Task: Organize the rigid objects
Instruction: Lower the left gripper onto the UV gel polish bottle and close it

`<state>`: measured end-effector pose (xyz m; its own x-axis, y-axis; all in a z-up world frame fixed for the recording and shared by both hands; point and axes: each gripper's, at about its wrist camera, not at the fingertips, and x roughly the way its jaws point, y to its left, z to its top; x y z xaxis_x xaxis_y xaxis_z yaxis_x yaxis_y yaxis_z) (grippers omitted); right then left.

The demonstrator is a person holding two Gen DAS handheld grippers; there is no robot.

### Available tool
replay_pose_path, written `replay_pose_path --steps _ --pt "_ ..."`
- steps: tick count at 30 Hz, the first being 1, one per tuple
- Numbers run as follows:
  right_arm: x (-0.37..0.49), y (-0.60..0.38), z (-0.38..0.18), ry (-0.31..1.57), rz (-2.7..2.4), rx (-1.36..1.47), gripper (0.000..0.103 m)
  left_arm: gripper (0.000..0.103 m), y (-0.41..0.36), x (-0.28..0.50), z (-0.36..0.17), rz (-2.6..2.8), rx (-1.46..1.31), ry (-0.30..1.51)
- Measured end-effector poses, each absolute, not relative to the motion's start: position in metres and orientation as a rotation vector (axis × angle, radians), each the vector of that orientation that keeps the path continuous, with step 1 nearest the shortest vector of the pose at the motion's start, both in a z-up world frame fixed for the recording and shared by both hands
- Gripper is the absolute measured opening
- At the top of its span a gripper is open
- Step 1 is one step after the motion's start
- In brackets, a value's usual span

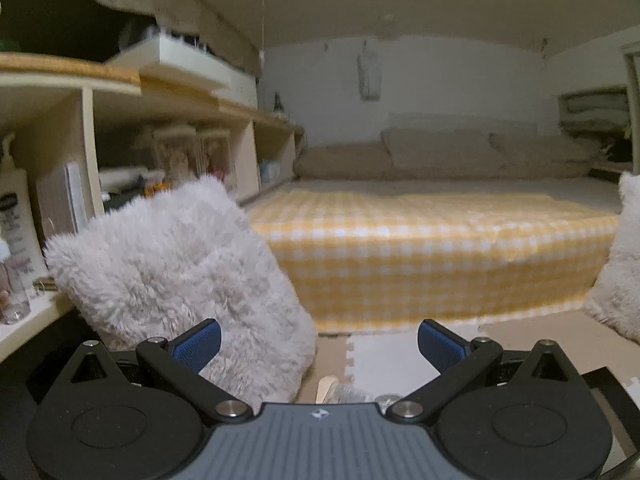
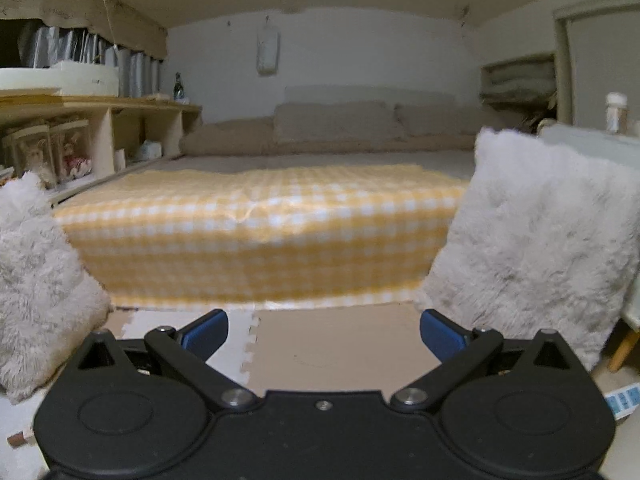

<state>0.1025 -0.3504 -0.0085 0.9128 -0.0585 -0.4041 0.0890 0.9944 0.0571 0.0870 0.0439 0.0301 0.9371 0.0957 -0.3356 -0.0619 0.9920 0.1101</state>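
My left gripper point(image 1: 319, 344) is open and empty, its blue pads wide apart, held low over the foam floor mat point(image 1: 384, 360). A pale wooden stick-like object point(image 1: 326, 386) and something metallic point(image 1: 386, 399) lie on the mat just under it, mostly hidden by the gripper body. My right gripper point(image 2: 324, 334) is open and empty above the mat point(image 2: 332, 344). A small brown stick-like item point(image 2: 20, 438) lies on the floor at lower left. A blue-and-white packet point(image 2: 622, 400) lies at lower right.
A low bed with a yellow checked blanket point(image 1: 432, 248) fills the middle; it shows too in the right wrist view point(image 2: 256, 232). Fluffy white cushions stand left point(image 1: 176, 280) and right point(image 2: 532, 236). Wooden shelves point(image 1: 168, 128) with bottles point(image 1: 16, 220) and boxes run along the left wall.
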Motion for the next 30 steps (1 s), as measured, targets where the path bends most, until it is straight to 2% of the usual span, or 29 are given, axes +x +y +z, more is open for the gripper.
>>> replay_pose_path --steps 5,11,14,16,17,19,21,22,25,30 --pt "0.122 -0.366 -0.033 0.517 -0.073 0.133 0.102 0.103 0.055 0.118 0.011 0.126 0.153 0.413" --pt "0.144 -0.370 -0.063 0.706 -0.063 0.159 0.077 0.103 0.073 0.146 -0.017 0.065 0.151 0.555" --pt "0.152 -0.373 -0.078 0.789 -0.046 0.170 0.062 0.094 0.081 0.157 -0.030 0.041 0.174 0.621" --pt "0.154 -0.375 -0.087 0.839 -0.038 0.188 0.047 0.082 0.088 0.165 -0.041 0.010 0.163 0.677" --pt "0.156 -0.376 -0.092 0.863 -0.034 0.197 0.043 0.080 0.092 0.168 -0.046 0.000 0.150 0.708" --pt "0.158 -0.378 -0.099 0.908 -0.038 0.213 0.031 0.068 0.098 0.174 -0.059 -0.020 0.125 0.774" --pt "0.159 -0.380 -0.104 0.947 -0.043 0.231 0.023 0.059 0.101 0.177 -0.072 -0.038 0.122 0.833" --pt "0.159 -0.382 -0.107 0.963 -0.043 0.238 0.018 0.058 0.101 0.179 -0.078 -0.046 0.125 0.861" --pt "0.158 -0.384 -0.115 1.020 -0.039 0.246 0.012 0.058 0.101 0.183 -0.092 -0.072 0.157 0.920" --pt "0.160 -0.386 -0.127 1.105 -0.053 0.242 0.005 0.058 0.100 0.188 -0.109 -0.102 0.208 0.986"
